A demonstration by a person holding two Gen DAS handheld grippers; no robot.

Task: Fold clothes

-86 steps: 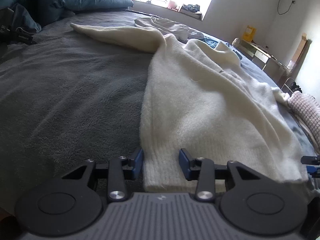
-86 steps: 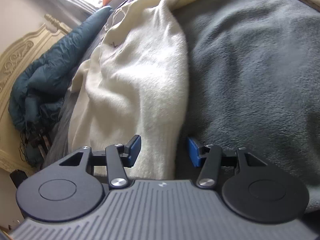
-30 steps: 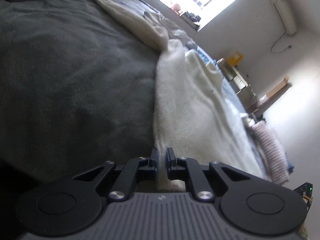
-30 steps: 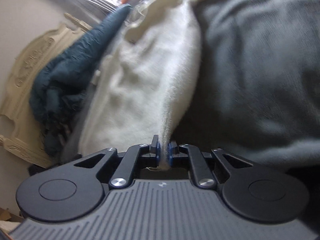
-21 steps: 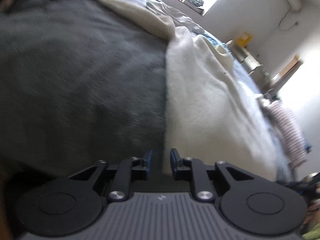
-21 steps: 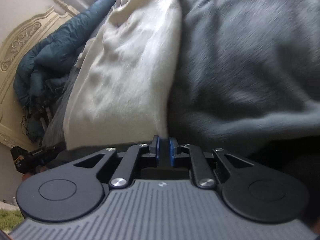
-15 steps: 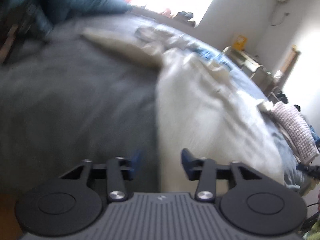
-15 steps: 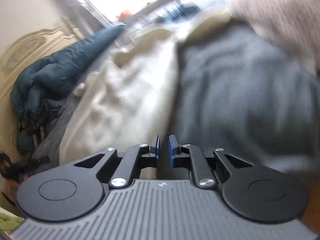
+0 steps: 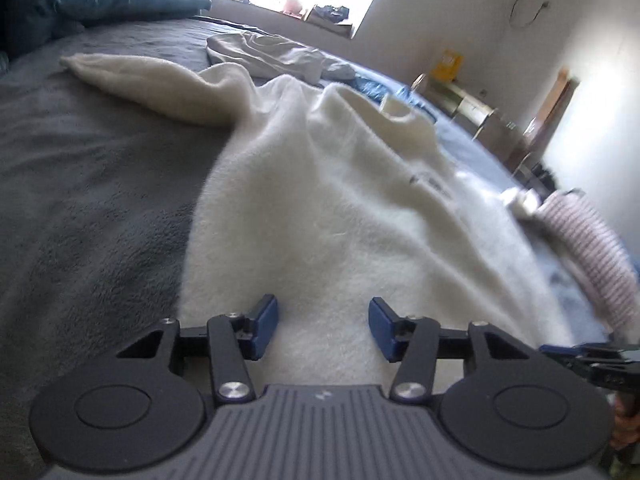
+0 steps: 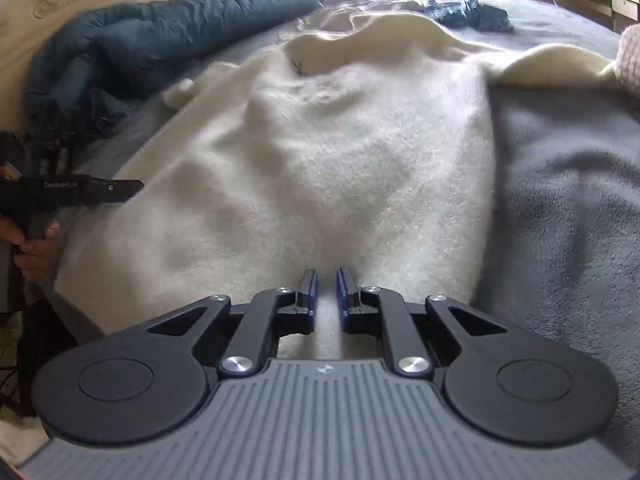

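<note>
Left gripper (image 9: pixel 323 323) sat at lower centre of left wrist view, blue pads well apart, nothing pressed between them. Right gripper (image 10: pixel 326 288) sat at lower centre of right wrist view, pads nearly together with narrow gap, gripping nothing. Hand (image 10: pixel 34 246) at left edge of right wrist view wrapped around left gripper's black handle, gripper tip pointing toward frame centre.

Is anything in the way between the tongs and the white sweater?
No, nothing visible. The sweater lies right under both tongs: the left tongs are open over its hem, and the right tongs are nearly shut just above it.
</note>
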